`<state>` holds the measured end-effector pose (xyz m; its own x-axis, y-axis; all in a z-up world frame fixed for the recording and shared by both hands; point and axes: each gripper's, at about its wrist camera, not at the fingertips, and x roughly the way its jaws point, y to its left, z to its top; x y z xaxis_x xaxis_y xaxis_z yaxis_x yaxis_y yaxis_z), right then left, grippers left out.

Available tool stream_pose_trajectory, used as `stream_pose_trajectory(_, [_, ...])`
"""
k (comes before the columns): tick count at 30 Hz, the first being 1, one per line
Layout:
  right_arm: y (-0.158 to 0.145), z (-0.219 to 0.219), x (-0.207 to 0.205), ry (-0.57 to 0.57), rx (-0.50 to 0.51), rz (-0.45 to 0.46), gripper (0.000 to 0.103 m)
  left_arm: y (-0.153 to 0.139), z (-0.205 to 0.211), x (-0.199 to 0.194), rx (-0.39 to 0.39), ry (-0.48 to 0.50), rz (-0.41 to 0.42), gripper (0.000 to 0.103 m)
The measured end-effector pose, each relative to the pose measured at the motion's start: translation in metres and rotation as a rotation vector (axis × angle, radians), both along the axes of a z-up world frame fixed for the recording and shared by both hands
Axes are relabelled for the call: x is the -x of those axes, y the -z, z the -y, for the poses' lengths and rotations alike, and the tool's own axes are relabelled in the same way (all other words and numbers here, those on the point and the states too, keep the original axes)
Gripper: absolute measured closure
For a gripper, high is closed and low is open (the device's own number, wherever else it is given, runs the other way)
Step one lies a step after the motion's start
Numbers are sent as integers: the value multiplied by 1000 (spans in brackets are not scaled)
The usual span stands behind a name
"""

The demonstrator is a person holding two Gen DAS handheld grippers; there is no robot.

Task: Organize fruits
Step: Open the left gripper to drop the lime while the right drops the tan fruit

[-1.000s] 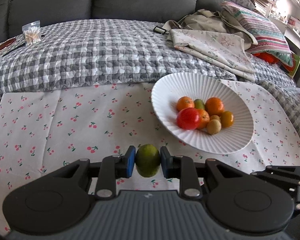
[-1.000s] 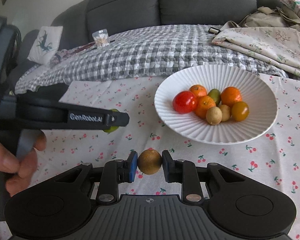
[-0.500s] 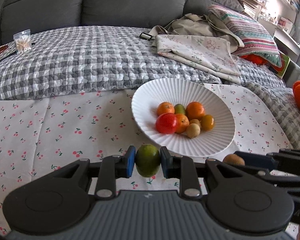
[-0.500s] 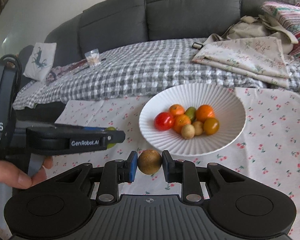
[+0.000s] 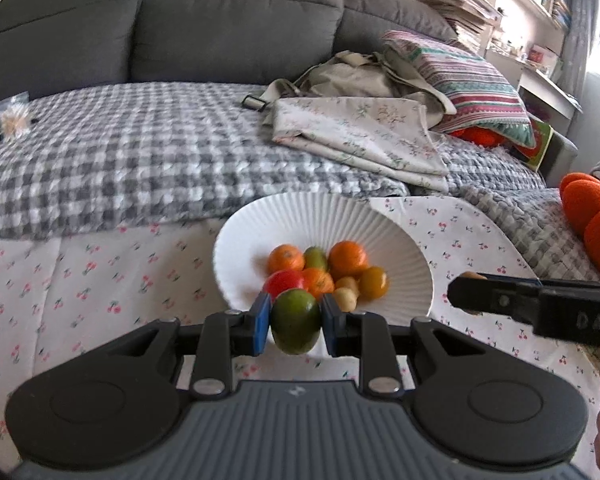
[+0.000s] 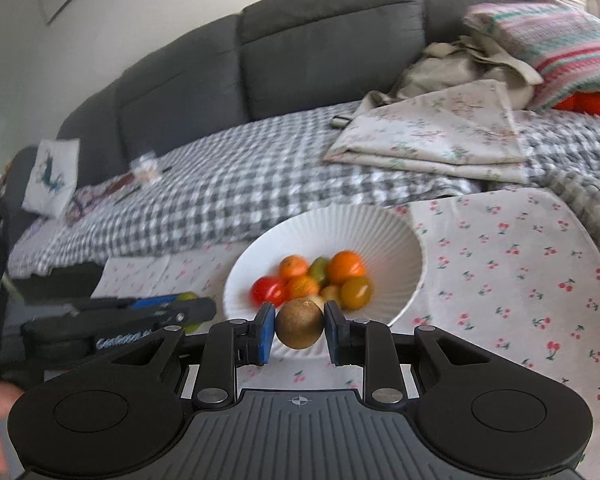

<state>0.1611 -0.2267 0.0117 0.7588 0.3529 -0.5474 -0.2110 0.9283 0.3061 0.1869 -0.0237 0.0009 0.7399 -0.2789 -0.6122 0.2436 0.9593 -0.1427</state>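
Note:
My left gripper (image 5: 295, 322) is shut on a green lime (image 5: 295, 320) and holds it above the near rim of the white ribbed bowl (image 5: 340, 216). The bowl holds several fruits: oranges, a red tomato (image 5: 284, 282), a small green one and yellowish ones. My right gripper (image 6: 299, 328) is shut on a brown kiwi (image 6: 299, 323) just in front of the bowl (image 6: 352, 228), above its near rim. The right gripper also shows at the right of the left wrist view (image 5: 532, 304); the left gripper shows at the left of the right wrist view (image 6: 140, 316).
The bowl stands on a cherry-print cloth (image 5: 80, 280) in front of a grey checked blanket (image 5: 120, 160) on a dark sofa. Folded floral cloth (image 5: 360, 132) and a striped pillow (image 5: 468, 84) lie behind. Orange objects (image 5: 592, 208) sit at the far right.
Both grippers have moved forward toward the bowl with their fruits still held. The bowl now sits right behind the fingertips in both views.

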Motion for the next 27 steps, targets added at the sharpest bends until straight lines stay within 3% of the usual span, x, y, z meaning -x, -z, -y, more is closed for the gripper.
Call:
stream_pose_trajectory(14, [38,3,-47,49,-22,-70,78,36,44,-23,-138,83,10,78])
stream_pose_trajectory(25, [47,-4,-53,58,-3,-79,73,37,44,-21,-165,74,33,77])
stream_pose_trajectory(27, [45,-2,-52,71,-14,-75,72,33,44,-19,-157,74,42,64])
